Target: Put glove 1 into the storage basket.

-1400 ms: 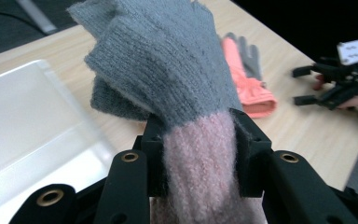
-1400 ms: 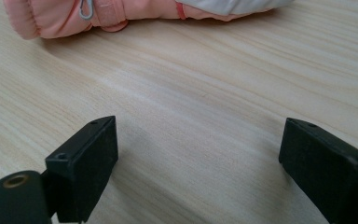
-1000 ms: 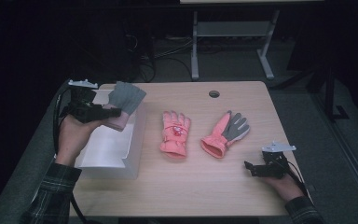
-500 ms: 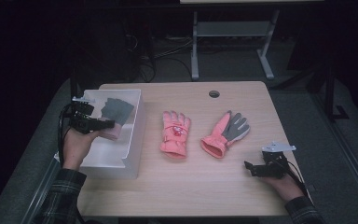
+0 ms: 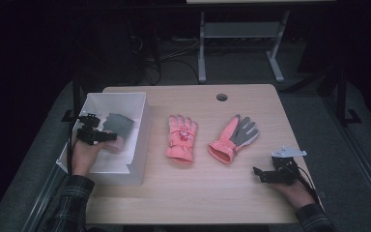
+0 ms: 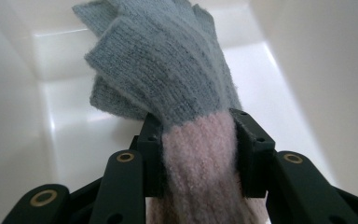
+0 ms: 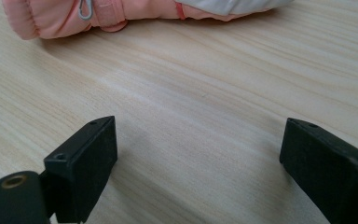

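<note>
My left gripper point(image 5: 110, 137): it is inside the white box point(image 5: 140, 126), at the left side of the table point(image 5: 207, 198). Its jaws have just been opening a bit, but they hug the knit glove from both sides. I see the pads touch the wool in the left gripper view point(image 6: 200, 154).
Knit glove point(image 6: 168, 79): grey on the finger part, pink on the cuff. The pink cuff sits between my jaws. The grey part lies out ahead of them, over the white floor of the box. From high up it shows as a grey patch in the box point(image 5: 118, 124).
White box: it stands on the left part of the table, just beside the first pink glove.
Pink glove with a picture point(image 5: 181, 137): flat on the table, in the middle, fingers pointing away from me.
Pink glove with a grey palm point(image 5: 234, 137): next to the first one, tilted to the right. They do not touch.
My right gripper point(image 5: 258, 173): low on the table near the right edge, well apart from the gloves. Its jaws are wide apart with bare wood between them point(image 7: 196, 154).
</note>
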